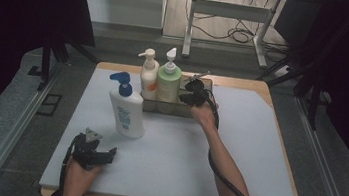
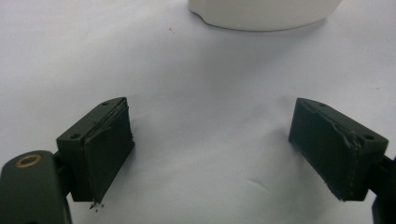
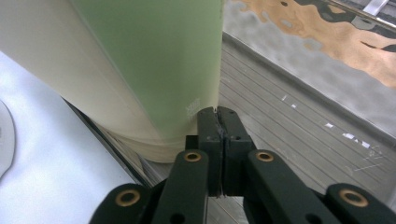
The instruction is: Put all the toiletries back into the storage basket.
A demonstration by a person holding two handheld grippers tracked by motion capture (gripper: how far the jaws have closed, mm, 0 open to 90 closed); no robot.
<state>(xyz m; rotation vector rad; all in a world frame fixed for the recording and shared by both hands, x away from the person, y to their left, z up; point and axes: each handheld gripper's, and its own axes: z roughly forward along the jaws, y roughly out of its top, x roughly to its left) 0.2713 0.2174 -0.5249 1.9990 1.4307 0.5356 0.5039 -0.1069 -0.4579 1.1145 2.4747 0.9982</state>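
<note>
The grey surface carries a clear tray holding the green bottle. The right gripper, jaws pressed together on nothing, sits just beside that bottle. The left gripper rests wide open.

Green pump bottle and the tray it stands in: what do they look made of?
Green pump bottle: likely plastic, matte, with an even pale colour and no glare. Tray: looks like metal, with a brushed, ribbed grey floor and a wall that mirrors warped shapes. The shut right gripper rests beside the bottle.
</note>
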